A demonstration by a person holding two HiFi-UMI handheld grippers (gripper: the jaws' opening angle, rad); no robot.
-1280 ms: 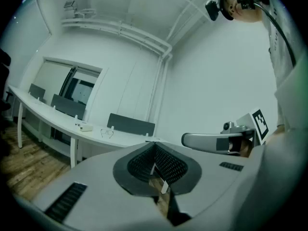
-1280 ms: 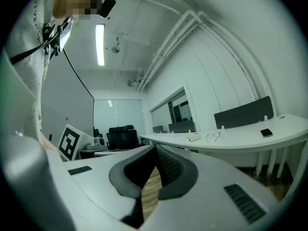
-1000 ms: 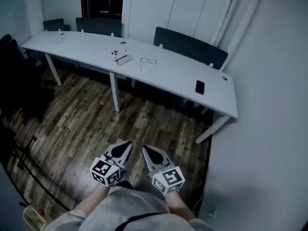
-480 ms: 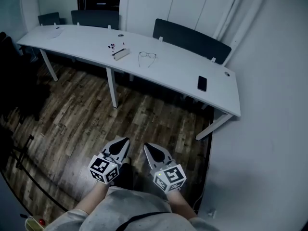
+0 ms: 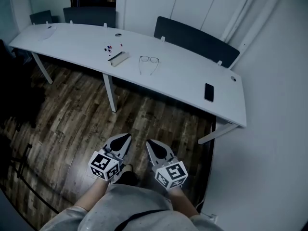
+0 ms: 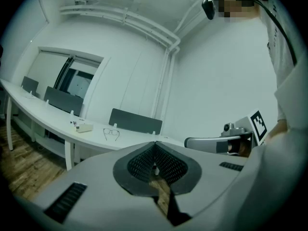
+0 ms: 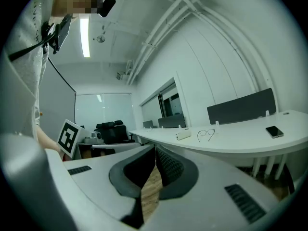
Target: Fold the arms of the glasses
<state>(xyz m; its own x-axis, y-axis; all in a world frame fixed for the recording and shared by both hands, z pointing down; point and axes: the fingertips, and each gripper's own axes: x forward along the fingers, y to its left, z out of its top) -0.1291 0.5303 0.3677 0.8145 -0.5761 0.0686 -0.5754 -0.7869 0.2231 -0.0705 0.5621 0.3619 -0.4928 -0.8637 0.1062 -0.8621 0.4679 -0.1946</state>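
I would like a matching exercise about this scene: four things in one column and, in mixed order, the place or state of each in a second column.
Column one:
1. glasses
2. phone
3. pale box
4. left tool

Column two:
a. shut, held above the wooden floor
b. dark, lying flat near the right end of the table
c. arms unfolded, near the middle of the table
d. just left of the glasses in the head view

Pairs: 1-c, 2-b, 3-d, 4-a.

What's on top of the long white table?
On the table: glasses, arms unfolded; a small pale box just left of them; tiny bits beyond it, too small to identify; a dark phone toward the right end. Nothing covers them.
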